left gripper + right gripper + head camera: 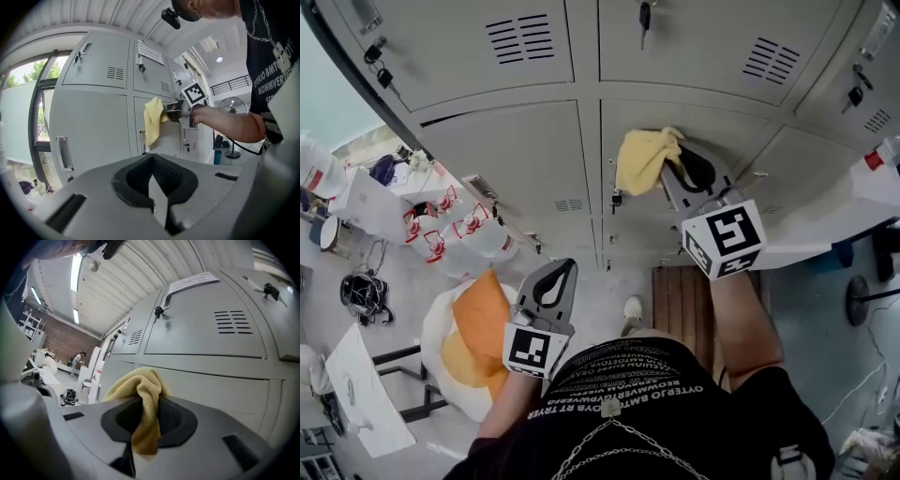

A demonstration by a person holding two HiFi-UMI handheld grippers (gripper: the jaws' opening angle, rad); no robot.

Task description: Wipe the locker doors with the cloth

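Pinched in the right gripper: the cloth, a fold caught between the jaws, the rest bunched past the tips, up at a locker door. Pressed together on nothing: the left gripper, below the cloth and well apart from it.

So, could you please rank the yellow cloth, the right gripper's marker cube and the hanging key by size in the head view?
1. marker cube, though nearer the camera
2. yellow cloth
3. hanging key
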